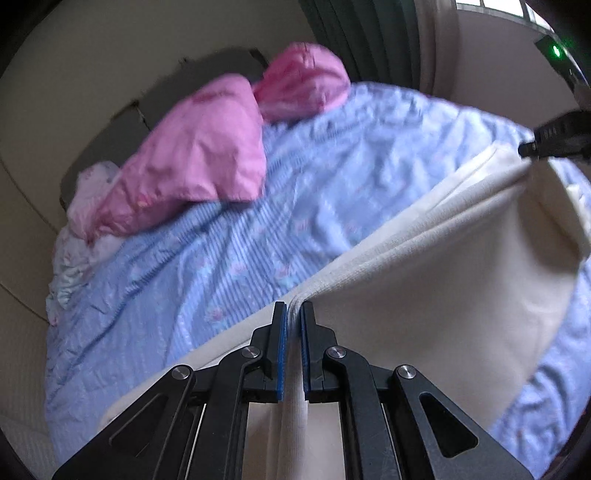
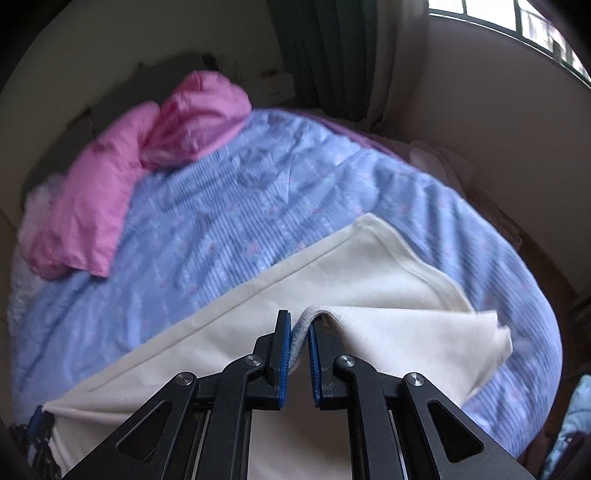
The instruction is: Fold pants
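Pants: cream pants are lifted over a bed with a blue striped bedspread; part still lies on the cover while the gripped edge is raised, probably so the cloth hangs flat before it is laid over in a fold.
Left gripper: left gripper is pinched narrow on a thick seamed edge of the pants, cloth running down between its blue pads; the hold looks firm.
Right gripper: right gripper is closed on a grey-ribbed edge of the pants, likely the waistband; in the left view its dark tip grips the far end of the same stretched edge, so the two share one taut line.
Edges: one loose corner droops to the right, near the side of the bed.
Open room: bare bedspread lies ahead; a pink quilt is heaped near the head of the bed, well apart from the pants; a window is upper right.
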`<act>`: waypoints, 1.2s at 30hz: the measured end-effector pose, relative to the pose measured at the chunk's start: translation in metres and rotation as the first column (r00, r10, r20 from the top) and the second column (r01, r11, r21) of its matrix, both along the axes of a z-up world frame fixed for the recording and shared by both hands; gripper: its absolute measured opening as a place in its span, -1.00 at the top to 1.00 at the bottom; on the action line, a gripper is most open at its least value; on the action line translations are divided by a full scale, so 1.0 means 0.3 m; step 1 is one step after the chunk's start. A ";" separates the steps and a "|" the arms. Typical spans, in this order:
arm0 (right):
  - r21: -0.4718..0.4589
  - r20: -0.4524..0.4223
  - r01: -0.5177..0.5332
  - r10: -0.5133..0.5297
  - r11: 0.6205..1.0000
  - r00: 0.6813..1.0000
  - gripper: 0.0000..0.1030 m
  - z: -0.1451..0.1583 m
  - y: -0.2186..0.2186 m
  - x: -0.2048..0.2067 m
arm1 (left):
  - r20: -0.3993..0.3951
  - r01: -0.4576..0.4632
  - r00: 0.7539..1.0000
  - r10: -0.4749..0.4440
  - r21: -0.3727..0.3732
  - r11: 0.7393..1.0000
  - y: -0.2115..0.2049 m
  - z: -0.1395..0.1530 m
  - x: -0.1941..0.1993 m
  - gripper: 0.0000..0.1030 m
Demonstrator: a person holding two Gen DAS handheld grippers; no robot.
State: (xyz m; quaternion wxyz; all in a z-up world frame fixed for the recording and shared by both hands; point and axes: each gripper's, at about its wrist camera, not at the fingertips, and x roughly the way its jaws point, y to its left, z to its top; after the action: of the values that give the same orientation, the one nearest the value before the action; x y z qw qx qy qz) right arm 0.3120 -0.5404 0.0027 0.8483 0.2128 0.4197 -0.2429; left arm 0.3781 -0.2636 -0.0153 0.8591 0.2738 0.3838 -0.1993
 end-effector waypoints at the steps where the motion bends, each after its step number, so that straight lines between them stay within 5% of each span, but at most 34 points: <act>1: -0.006 -0.016 -0.004 0.004 1.000 1.000 0.81 -0.032 0.002 0.040 | -0.013 0.001 1.000 -0.001 0.006 1.000 -0.004 -0.030 0.021 0.84; 6: -0.011 -0.069 0.002 -0.003 1.000 0.998 0.80 -0.165 -0.012 0.157 | -0.077 -0.031 0.997 0.032 0.013 0.999 -0.013 -0.142 0.114 0.55; 8: -0.017 -0.088 0.000 -0.002 1.000 0.996 0.75 -0.196 -0.010 0.186 | -0.077 -0.060 0.995 0.062 0.030 0.998 -0.011 -0.171 0.143 -0.11; 10: -0.016 -0.106 -0.021 0.020 1.000 0.994 0.39 -0.210 0.000 0.208 | -0.055 -0.076 0.995 0.077 0.027 0.997 -0.006 -0.171 0.155 -0.44; 13: 0.018 -0.069 -0.073 0.074 0.997 0.995 -0.22 -0.194 0.027 0.214 | -0.106 -0.100 0.990 0.094 -0.053 0.994 0.019 -0.135 0.179 -0.45; 17: 0.048 -0.041 -0.101 0.103 0.994 0.994 -0.27 -0.122 0.089 0.174 | -0.100 -0.097 0.992 0.081 -0.172 0.980 0.085 -0.007 0.134 -0.46; 20: -0.006 -0.023 -0.212 0.211 0.977 0.977 -0.27 -0.038 0.210 0.106 | -0.027 -0.024 0.999 0.020 -0.168 0.986 0.176 0.112 0.025 -0.46; 26: -0.084 0.053 -0.495 0.500 0.865 0.864 -0.27 0.115 0.533 -0.091 | 0.023 0.077 0.997 -0.074 -0.190 0.979 0.437 0.268 -0.231 -0.47; 36: -0.036 0.135 -0.735 0.732 0.677 0.667 -0.27 0.189 1.048 -0.308 | 0.071 0.117 0.992 -0.104 -0.209 0.971 0.865 0.323 -0.601 -0.47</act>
State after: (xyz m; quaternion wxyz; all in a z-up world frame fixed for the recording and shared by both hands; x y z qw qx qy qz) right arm 0.2197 -0.2259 0.0594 0.8988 0.0518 0.4127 0.1384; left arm 0.1978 -0.0040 0.0815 0.8819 0.2071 0.3188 -0.2787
